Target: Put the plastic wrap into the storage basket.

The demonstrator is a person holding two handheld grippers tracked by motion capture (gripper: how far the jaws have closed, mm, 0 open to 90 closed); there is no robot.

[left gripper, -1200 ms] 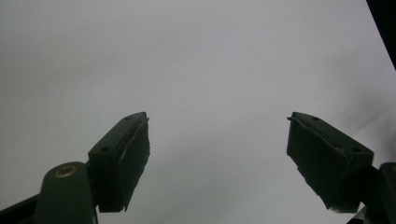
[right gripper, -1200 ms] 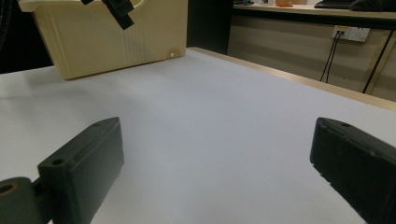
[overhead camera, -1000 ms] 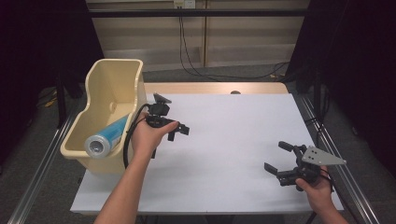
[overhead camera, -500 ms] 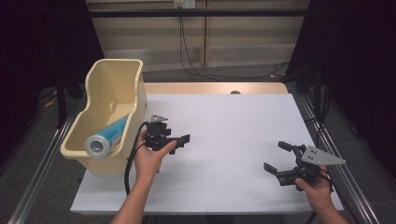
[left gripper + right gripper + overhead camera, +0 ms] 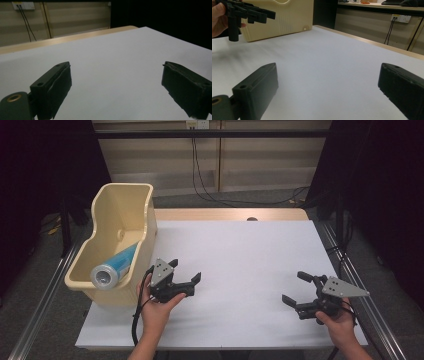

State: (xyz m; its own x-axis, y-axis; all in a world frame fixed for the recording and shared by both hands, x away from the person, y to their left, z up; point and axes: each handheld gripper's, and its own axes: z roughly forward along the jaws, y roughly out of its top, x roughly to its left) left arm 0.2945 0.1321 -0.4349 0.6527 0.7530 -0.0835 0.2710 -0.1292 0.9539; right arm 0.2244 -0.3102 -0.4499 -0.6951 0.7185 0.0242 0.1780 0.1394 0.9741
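Matte white table [image 5: 240, 255]; glossy cream plastic bin [image 5: 120, 220] holds blue, perhaps metallic cylinder [image 5: 114, 269].

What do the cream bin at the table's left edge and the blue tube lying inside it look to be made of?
The cream bin looks like moulded plastic with a smooth, dull sheen: one even colour, rounded rim, fine ribs on its side in the right gripper view. The blue tube has a glossy blue wrap and a silvery, reflective round end; that could be metal or foil over card, which the pictures leave open.

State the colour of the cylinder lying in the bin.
The cylinder is light blue with a silvery end, clearest in the high view.
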